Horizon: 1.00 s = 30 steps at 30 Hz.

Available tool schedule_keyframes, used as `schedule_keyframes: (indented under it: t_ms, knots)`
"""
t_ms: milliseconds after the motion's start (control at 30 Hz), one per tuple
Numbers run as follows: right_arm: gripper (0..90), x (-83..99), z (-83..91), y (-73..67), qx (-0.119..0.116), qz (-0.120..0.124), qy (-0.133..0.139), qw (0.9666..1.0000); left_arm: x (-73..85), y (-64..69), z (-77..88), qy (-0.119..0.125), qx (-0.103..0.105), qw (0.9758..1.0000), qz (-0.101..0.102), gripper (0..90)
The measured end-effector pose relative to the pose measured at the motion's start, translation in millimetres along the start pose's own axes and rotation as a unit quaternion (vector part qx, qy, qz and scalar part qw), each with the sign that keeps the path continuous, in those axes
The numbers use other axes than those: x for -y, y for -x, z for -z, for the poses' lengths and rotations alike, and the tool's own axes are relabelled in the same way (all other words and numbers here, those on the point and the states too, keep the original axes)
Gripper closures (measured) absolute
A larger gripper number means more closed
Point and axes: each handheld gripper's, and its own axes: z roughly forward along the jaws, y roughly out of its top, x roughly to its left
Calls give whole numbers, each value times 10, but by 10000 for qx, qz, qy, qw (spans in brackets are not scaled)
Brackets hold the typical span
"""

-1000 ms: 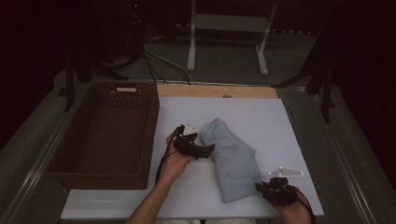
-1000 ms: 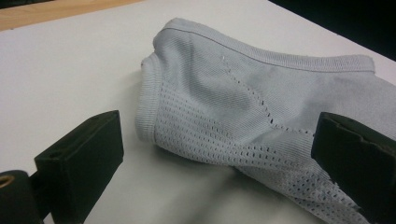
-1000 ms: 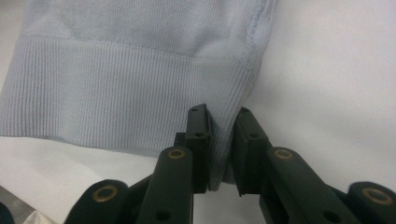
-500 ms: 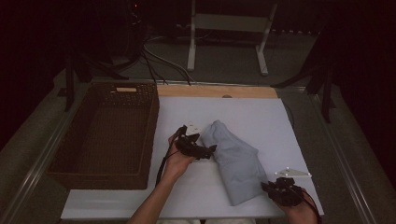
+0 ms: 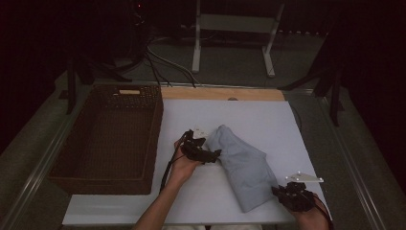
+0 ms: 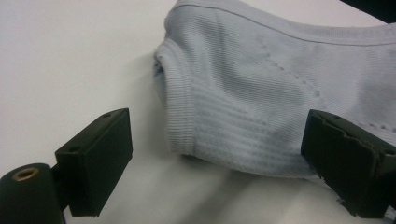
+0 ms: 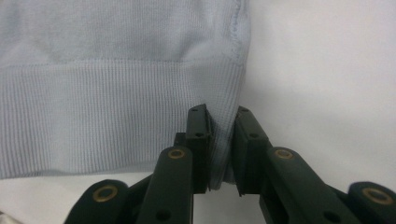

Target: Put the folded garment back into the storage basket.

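Garment between two grippers

Pale blue folded garment [image 5: 242, 167] lies on the white table [image 5: 268, 115]. The right gripper [image 7: 219, 144] is clamped on its ribbed hem corner. The left gripper [image 6: 215, 158] has jaws apart, just been closing a little, with the other end between them, pads not pressing. A wicker basket [image 5: 112, 136] stands beyond the left gripper's outer side.
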Motion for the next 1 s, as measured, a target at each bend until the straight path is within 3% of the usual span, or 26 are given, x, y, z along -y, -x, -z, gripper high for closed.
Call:
schedule_keyframes:
  t_ms: [200, 333, 467, 533, 733, 933, 1000]
  knots:
    - [791, 22, 24, 65, 37, -91, 15, 10000, 15, 34, -51, -181, 16, 9998, 53, 125]
    - [791, 32, 40, 97, 42, -144, 34, 9999, 27, 91, -99, -308, -71, 9995, -29, 127]
    - [791, 36, 48, 110, 34, -170, 42, 9998, 29, 118, -121, -371, -192, 9991, -10, 189]
    - [790, 37, 48, 111, 32, -174, 44, 9998, 28, 117, -124, -385, -272, 9989, 29, 273]
    - [790, 37, 48, 113, 37, -169, 46, 9998, 27, 105, -123, -436, -345, 9985, 27, 371]
    - [791, 37, 48, 114, 35, -174, 49, 9998, 30, 115, -135, -576, -283, 9979, -91, 708]
    - [791, 38, 48, 116, 35, -174, 47, 9998, 36, 108, -144, -651, -286, 9974, -87, 769]
